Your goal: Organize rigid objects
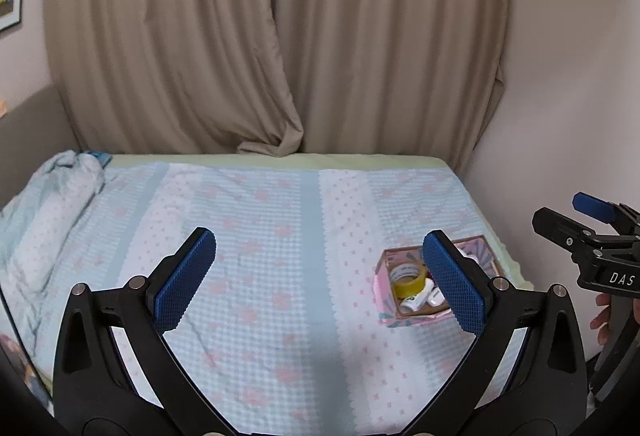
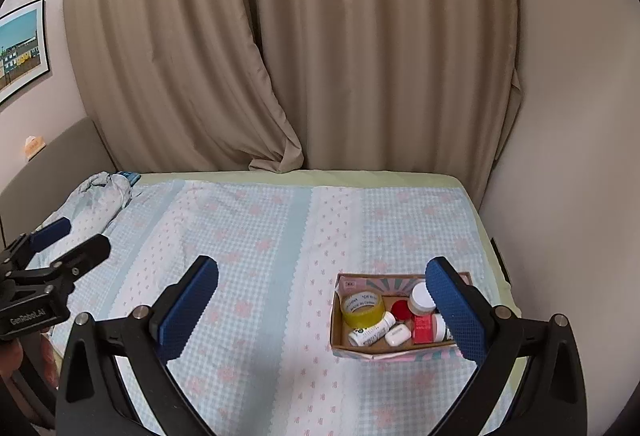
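A small open cardboard box (image 2: 338,332) with a pink patterned outside sits on the bed at the right. It holds a yellow tape roll (image 2: 363,307), a white bottle (image 2: 370,332), a small white case (image 2: 397,336), a red lid (image 2: 401,310), a white jar (image 2: 421,298) and a red-labelled bottle (image 2: 429,328). My right gripper (image 2: 326,310) is open and empty above the bed, its right finger over the box. My left gripper (image 1: 326,280) is open and empty; the box (image 1: 384,268) and tape roll (image 1: 409,280) show beside its right finger.
The bed carries a blue and pink checked cover (image 2: 260,236). A bunched blanket (image 2: 102,195) lies at the far left. Beige curtains (image 2: 280,55) hang behind the bed and a wall (image 2: 568,155) stands at the right. Each gripper shows at the edge of the other's view.
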Demonstrator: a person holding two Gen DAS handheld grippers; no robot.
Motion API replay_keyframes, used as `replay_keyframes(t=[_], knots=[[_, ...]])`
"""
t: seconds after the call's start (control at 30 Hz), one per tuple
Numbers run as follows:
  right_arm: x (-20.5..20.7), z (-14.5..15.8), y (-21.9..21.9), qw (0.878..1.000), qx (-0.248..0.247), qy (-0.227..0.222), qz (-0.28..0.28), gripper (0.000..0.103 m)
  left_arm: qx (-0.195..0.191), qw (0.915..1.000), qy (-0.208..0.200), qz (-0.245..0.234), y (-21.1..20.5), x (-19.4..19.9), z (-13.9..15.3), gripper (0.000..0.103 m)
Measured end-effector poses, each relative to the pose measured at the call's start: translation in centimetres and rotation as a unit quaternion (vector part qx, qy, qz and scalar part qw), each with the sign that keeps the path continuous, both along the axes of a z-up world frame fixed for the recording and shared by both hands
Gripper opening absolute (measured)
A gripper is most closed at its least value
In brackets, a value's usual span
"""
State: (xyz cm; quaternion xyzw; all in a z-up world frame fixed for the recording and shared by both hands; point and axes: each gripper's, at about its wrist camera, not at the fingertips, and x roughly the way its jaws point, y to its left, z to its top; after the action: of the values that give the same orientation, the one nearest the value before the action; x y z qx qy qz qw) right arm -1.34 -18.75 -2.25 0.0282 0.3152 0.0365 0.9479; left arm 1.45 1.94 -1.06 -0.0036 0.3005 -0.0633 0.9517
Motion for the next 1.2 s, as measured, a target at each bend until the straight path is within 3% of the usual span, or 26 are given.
replay_keyframes(t=[0.37,1.2], knots=[[-1.0,0.0,-0.1,1.000,-0.004,0.001,-0.018,0.103,0.008,0.9998,-0.015,0.007,0.1,-1.0,0.5,0.103],[-1.5,-0.2,0.0,1.000,-0.009,0.007,-0.026,0.103,0.003,0.9999,-0.008,0.007,-0.1,-1.3,0.3,0.103]])
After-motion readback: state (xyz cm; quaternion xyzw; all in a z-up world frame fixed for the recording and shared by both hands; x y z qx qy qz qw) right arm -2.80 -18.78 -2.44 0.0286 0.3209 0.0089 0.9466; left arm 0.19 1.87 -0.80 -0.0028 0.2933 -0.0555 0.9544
